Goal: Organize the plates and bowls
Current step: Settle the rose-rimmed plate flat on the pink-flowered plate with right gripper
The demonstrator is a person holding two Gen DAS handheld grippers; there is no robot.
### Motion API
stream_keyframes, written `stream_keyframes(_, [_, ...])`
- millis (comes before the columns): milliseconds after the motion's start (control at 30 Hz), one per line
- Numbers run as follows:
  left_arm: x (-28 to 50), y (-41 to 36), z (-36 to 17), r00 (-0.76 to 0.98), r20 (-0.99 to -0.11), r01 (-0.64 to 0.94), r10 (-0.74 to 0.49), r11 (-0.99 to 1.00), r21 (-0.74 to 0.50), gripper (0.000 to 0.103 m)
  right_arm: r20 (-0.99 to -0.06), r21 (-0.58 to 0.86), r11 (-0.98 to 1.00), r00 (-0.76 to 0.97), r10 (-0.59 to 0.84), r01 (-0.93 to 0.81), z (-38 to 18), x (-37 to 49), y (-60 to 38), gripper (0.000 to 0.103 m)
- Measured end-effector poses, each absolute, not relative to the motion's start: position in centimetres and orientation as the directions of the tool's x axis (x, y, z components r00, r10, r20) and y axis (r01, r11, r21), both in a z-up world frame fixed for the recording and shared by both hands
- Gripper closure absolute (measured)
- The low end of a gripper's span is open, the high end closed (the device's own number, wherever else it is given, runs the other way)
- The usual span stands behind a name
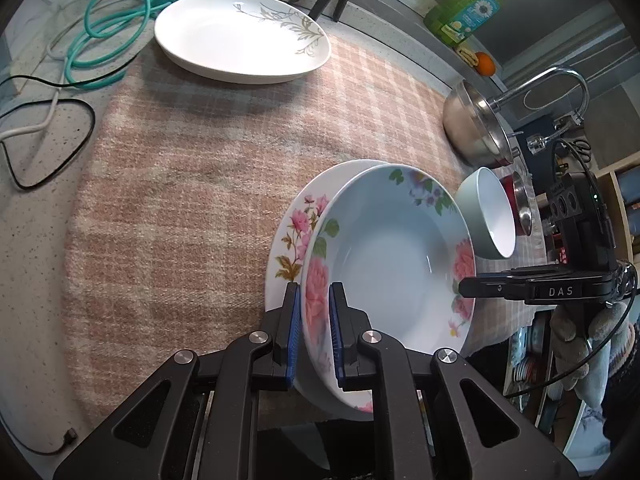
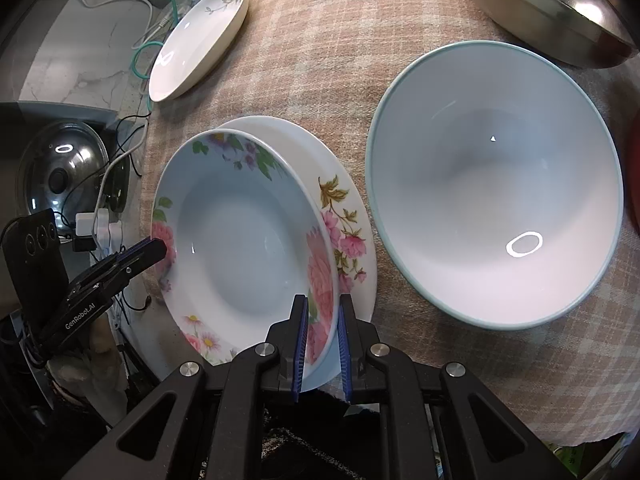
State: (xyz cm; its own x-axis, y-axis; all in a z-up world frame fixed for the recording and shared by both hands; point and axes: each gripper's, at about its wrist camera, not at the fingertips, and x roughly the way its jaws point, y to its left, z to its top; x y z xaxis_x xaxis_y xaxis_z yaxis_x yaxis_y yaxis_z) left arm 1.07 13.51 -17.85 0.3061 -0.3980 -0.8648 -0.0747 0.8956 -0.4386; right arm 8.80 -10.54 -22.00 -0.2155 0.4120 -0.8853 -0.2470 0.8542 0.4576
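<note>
Two grippers are clamped on one dish: your left gripper (image 1: pixel 314 320) has its blue pads pinched on the near rim of the deep white plate with pink flowers on its rim (image 1: pixel 396 256), and your right gripper (image 2: pixel 322 336) pinches the opposite edge of that same plate, where a large pink bloom sits between its pads. From the left gripper, the right one shows as a black bar reaching in at the plate's far right edge; from the right gripper, the left one comes in at the plate's left edge.

Held between your two tools, the flowered plate is tilted up over a flat white plate with pink blossoms and brown leaves (image 1: pixel 290 240), which lies on the pink-and-beige checked cloth (image 1: pixel 208 160). Whether the two plates touch where they overlap cannot be told.

Just right of your right gripper sits a wide white bowl with a pale green outside (image 2: pixel 496 184), close beside the flat plate. Far ahead of your left gripper lies a white oval dish with a grey-gold leaf sprig (image 1: pixel 240 36). Beyond the green bowl rests a steel bowl (image 1: pixel 476 124).
</note>
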Motion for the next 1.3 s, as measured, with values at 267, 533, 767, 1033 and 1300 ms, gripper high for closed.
stream_keyframes(267, [1.0, 13.6, -18.2, 0.295, -0.869, -0.081, -0.397, 0.896, -0.436, 0.091, -0.889, 0.450, 0.856, -0.223, 0.400, -0.256, -22.0, 8.8, -10.3, 0.090])
stream_keyframes(533, [1.0, 13.7, -18.3, 0.295, -0.868, -0.084, -0.398, 0.895, -0.439, 0.091, -0.896, 0.434, 0.862, -0.227, 0.382, -0.262, -21.9, 8.9, -9.9, 0.090])
stream_keyframes(767, [1.2, 13.7, -18.2, 0.295, -0.870, -0.079, -0.395, 0.897, -0.434, 0.091, -0.899, 0.426, 0.866, -0.231, 0.372, -0.262, -21.9, 9.0, -9.8, 0.090])
stream_keyframes(1033, [1.1, 13.7, -18.3, 0.295, -0.869, -0.080, -0.398, 0.896, -0.437, 0.091, -0.900, 0.423, 0.869, -0.232, 0.369, -0.257, -21.9, 9.3, -9.5, 0.088])
stream_keyframes(1300, [1.2, 13.8, -18.3, 0.293, -0.868, -0.079, -0.400, 0.895, -0.439, 0.091, -0.898, 0.425, 0.870, -0.241, 0.369, -0.250, -22.0, 9.3, -9.6, 0.087])
